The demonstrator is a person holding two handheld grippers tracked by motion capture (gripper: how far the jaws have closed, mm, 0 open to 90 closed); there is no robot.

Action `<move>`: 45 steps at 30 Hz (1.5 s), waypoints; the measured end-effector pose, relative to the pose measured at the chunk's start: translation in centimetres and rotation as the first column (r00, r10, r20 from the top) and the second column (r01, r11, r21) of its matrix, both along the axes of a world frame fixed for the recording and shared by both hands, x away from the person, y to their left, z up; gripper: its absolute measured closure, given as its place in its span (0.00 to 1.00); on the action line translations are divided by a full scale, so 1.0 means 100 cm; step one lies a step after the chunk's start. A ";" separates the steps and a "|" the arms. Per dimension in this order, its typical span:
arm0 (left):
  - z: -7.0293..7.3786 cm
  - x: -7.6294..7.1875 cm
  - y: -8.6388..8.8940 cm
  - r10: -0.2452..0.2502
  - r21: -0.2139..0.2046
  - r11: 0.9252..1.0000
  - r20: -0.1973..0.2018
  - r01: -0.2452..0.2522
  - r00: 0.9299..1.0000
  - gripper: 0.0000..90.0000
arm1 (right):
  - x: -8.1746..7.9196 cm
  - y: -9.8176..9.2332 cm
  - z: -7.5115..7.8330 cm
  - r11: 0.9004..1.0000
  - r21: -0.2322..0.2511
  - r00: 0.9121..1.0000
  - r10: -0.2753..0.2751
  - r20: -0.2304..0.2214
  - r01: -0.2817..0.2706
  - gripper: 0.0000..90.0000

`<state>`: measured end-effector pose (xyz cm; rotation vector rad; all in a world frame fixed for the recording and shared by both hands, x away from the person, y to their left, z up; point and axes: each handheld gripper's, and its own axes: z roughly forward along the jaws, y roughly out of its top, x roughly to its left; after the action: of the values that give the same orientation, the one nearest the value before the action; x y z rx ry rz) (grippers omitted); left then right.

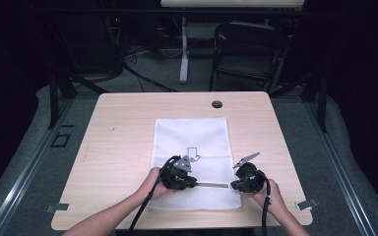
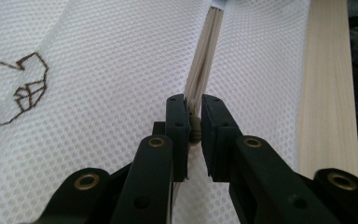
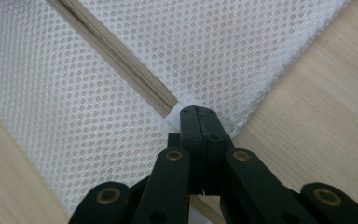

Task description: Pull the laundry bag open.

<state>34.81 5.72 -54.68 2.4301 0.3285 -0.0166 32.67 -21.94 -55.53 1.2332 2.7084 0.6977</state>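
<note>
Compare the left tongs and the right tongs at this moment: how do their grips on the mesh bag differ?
The left tongs pinch the small zipper pull, with a narrow gap between the jaws; the right tongs are shut tight on the fabric end beside the zipper. The left tongs sit nearer the bag's middle, the right tongs at the edge of the white mesh bag. Both grip along the same zipper line, low on the table.

White mesh zipper bag (image 1: 192, 142), flat on table, zipper (image 1: 211, 185) near edge
</note>
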 end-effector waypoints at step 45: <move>-0.001 -0.003 0.048 0.065 -0.010 0.998 -0.031 -0.066 0.997 0.91 | 0.000 0.002 0.000 1.000 0.002 1.000 -0.007 -0.006 0.007 1.00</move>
<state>34.49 10.55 -54.75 2.4085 0.4204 -0.0265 32.71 -21.74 -55.53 1.2470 2.7079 0.6973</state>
